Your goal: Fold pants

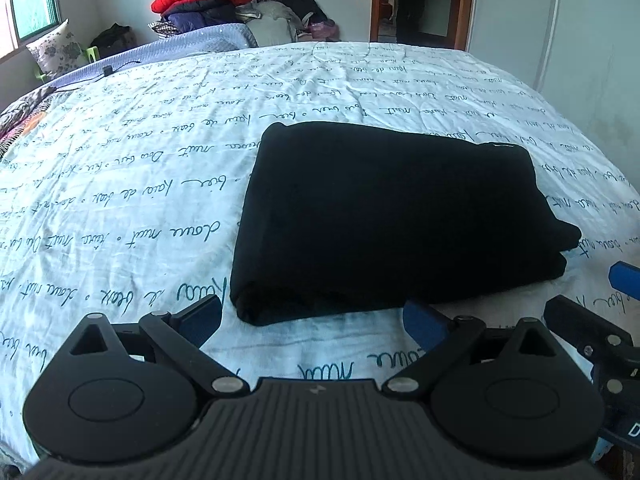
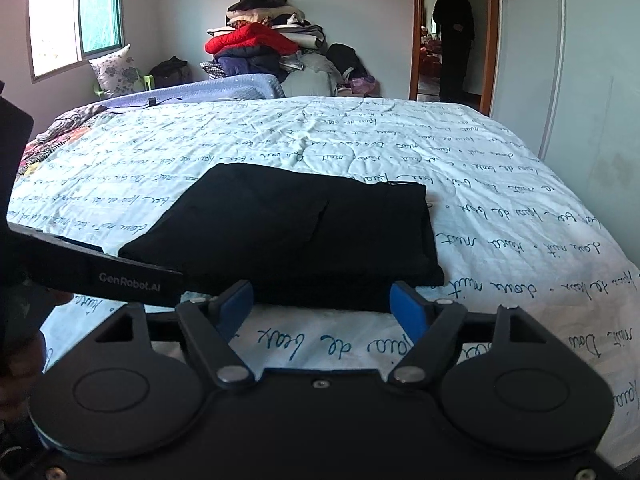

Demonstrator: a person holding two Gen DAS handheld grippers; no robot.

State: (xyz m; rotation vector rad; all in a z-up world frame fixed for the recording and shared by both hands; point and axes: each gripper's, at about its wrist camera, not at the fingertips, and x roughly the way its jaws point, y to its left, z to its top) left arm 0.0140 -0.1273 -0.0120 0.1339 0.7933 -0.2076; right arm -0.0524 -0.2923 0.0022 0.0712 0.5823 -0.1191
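Note:
The black pants (image 1: 396, 216) lie folded into a flat rectangle on the white bedspread with blue script (image 1: 140, 184). They also show in the right wrist view (image 2: 304, 236). My left gripper (image 1: 314, 320) is open and empty, just in front of the near edge of the pants. My right gripper (image 2: 324, 304) is open and empty, its blue fingertips (image 2: 406, 306) at the near edge of the pants. The right gripper shows at the right edge of the left wrist view (image 1: 592, 320). The left gripper's body crosses the left of the right wrist view (image 2: 100, 272).
A pile of clothes with a red jacket (image 2: 256, 40) stands beyond the far end of the bed. A floral pillow (image 2: 116, 70) leans under the window. A person in dark clothes (image 2: 454, 40) stands in the doorway. A white wardrobe (image 2: 580, 80) lines the right side.

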